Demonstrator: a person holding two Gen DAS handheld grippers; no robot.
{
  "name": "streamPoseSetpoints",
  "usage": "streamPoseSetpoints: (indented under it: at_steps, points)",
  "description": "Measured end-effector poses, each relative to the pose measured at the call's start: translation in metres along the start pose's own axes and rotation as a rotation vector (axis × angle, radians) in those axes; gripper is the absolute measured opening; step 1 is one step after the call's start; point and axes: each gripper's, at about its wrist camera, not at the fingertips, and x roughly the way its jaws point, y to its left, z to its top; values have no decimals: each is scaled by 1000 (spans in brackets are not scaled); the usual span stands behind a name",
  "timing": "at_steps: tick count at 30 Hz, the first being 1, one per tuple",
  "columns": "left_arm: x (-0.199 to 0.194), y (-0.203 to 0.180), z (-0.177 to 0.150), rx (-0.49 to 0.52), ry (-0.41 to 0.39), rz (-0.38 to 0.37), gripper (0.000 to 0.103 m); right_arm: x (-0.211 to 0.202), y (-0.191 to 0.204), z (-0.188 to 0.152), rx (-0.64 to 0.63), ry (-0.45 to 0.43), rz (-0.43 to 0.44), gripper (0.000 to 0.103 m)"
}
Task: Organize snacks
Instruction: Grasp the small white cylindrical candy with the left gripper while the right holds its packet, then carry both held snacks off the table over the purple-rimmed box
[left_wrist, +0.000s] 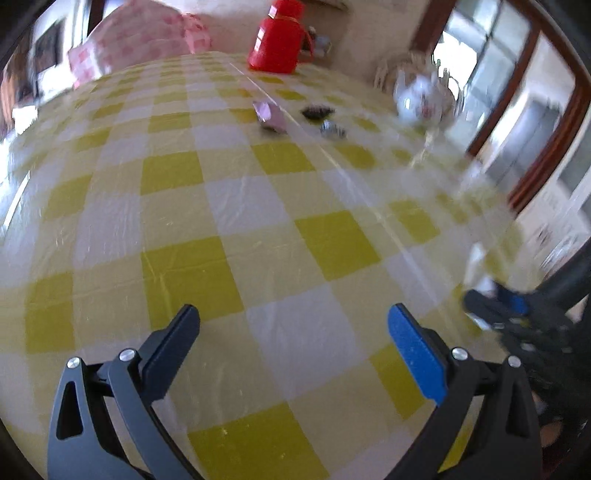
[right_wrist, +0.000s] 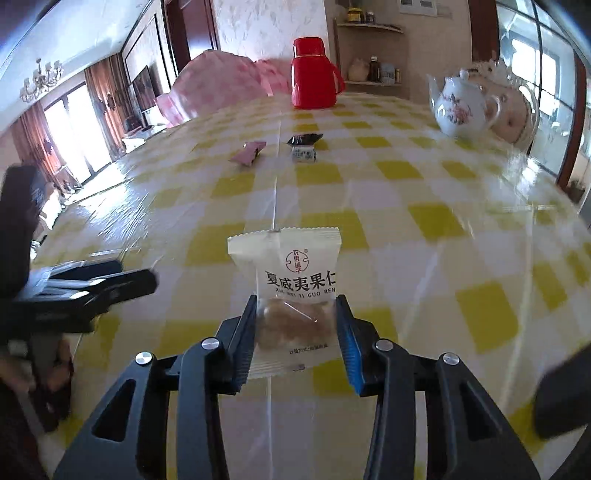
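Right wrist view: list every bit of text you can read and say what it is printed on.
"夏威夷果仁": large black print on the white snack packet held in the right tool.
"XIA WEI YI GUO REN": small line just below it; the packet's right edge may cut both lines off.
Red round logo above: characters too small to read.
Grey line near the packet's bottom: too small to read.
Small patterned candy: print blurred.

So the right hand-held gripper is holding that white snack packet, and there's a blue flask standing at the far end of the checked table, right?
Not quite: the flask is red, not blue, as the right wrist view shows plainly. The rest stands: the right hand-held gripper has the white snack packet clamped between its fingers, and the flask stands at the far end of the checked table.
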Motion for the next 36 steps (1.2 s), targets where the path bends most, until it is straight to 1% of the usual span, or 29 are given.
streamPoseSetpoints:
  at_steps: [1,3,4,7,8,10,11,12,15,17,18,20,21,22,23,24,26,28,31,34,36]
  points:
    - [5,-4,4,13,5,6,101,-1,-4,0,23,-4,7,41]
    - [15,-16,18,36,1,-18,101,2,-13,1,68,11,24,41]
    - [20,-23,26,52,-9,-9,101,3,-16,0,88,21,31,41]
    - [39,-45,60,94,-81,20,101,4,-15,0,86,29,45,41]
    - [45,-50,72,92,-106,27,101,4,-13,0,75,29,46,41]
    - [66,-60,107,76,-165,46,99,5,-11,0,64,32,41,41]
    - [78,-64,121,72,-174,63,96,5,-11,1,62,34,41,41]
    - [89,-66,131,71,-169,72,91,6,-12,0,64,35,42,41]
    - [123,-66,160,52,-121,84,83,9,-16,1,83,41,52,42]
    - [129,-64,171,38,-137,86,82,11,-13,1,71,50,51,42]
    - [133,-64,178,43,-147,110,82,12,-11,1,63,55,53,42]
    - [144,-66,188,49,-127,123,82,13,-11,2,62,59,63,42]
    - [149,-64,191,49,-106,125,80,13,-12,1,68,59,68,42]
    - [154,-65,192,55,-84,128,73,13,-14,2,73,60,73,42]
    - [160,-67,193,71,-51,124,51,14,-14,2,75,61,76,42]
    - [161,-69,193,80,-51,141,35,14,-15,2,75,61,78,42]
    - [157,-66,189,68,-55,133,35,13,-18,2,89,56,97,42]
    - [145,-59,179,25,-79,87,35,12,-23,2,114,49,111,42]
    - [114,-56,162,8,-122,44,35,8,-23,0,121,33,129,42]
    - [87,-58,143,24,-156,46,35,5,-24,-1,125,20,147,42]
    - [74,-56,127,24,-155,43,35,3,-24,-1,131,13,154,42]
